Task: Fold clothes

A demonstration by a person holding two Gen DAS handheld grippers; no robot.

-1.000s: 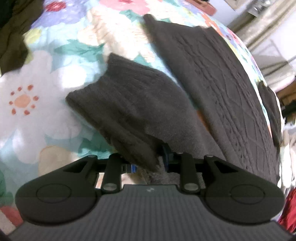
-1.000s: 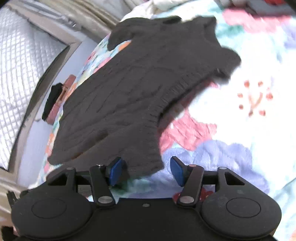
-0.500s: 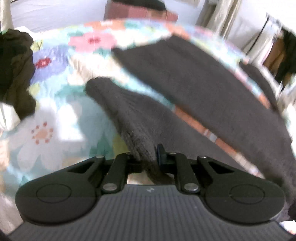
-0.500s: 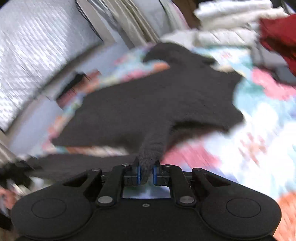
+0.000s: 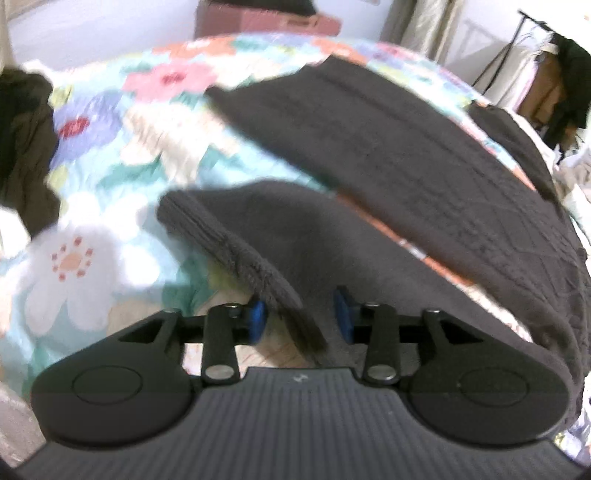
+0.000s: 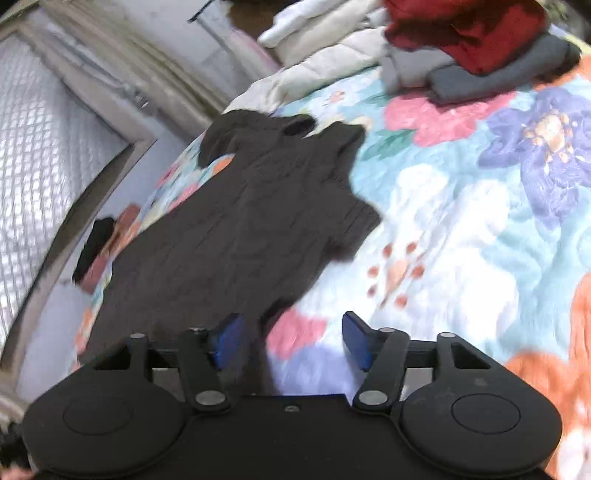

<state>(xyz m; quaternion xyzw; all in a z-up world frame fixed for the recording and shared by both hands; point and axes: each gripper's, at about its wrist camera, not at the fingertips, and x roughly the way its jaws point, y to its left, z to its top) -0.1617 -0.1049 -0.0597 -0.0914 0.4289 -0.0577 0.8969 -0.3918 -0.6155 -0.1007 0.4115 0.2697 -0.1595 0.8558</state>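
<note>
A dark grey knit sweater (image 6: 251, 225) lies spread on a floral quilt (image 6: 461, 221). In the left wrist view its body (image 5: 424, 155) stretches back to the right and one sleeve (image 5: 266, 225) runs toward the camera. My left gripper (image 5: 300, 319) is open, with the sleeve's cuff edge lying loose between the blue pads (image 5: 256, 319). My right gripper (image 6: 291, 341) is open just above the quilt, with the sweater's near edge by its left pad (image 6: 229, 339).
A dark green garment (image 5: 22, 155) lies at the quilt's left side. Folded clothes, red (image 6: 465, 29) on grey (image 6: 498, 77), and white bedding (image 6: 332, 55) sit at the far end. A clothes rack (image 5: 546, 74) stands behind. A quilted wall panel (image 6: 48, 155) borders the bed.
Both grippers were shut on the sweater's fabric half a second ago and have opened. The sleeve has dropped from the left jaws; the right gripper has let go and the sweater lies flat.
</note>
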